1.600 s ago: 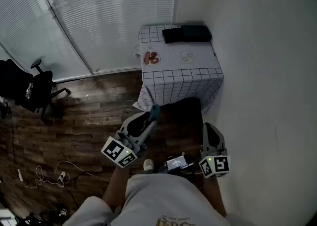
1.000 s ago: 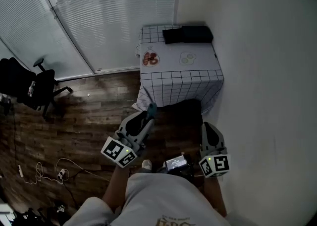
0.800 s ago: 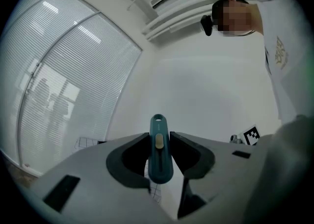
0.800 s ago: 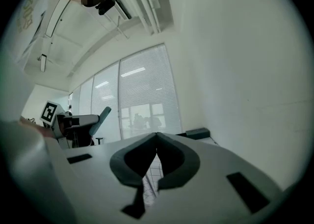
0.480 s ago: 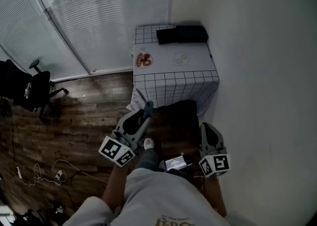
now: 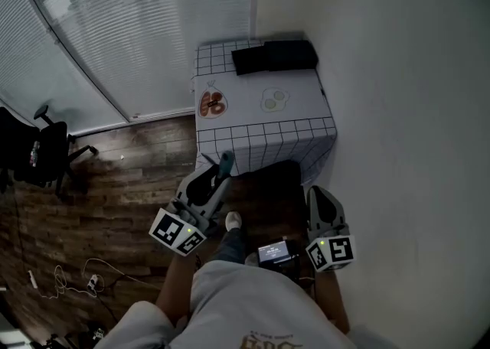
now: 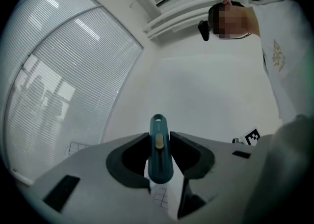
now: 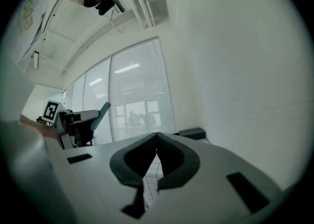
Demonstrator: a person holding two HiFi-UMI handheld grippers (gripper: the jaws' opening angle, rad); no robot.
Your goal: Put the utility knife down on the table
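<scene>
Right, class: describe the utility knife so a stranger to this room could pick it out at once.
Find the grid-cloth table in the corner by the white wall. In front of it are two hand-held grippers, and the left gripper clamps the utility knife. It is the slim teal handle with a pale slider; the right gripper is shut on nothing.

Small table [image 6: 306, 96] in the corner, grid-check cloth [image 6: 264, 139] hanging over its front. On top: black flat box [image 6: 274, 57] along the back edge, reddish item [image 6: 211, 102] left, pale item [image 6: 272, 99] centre, apart. Can't tell if those two are prints or objects.
</scene>
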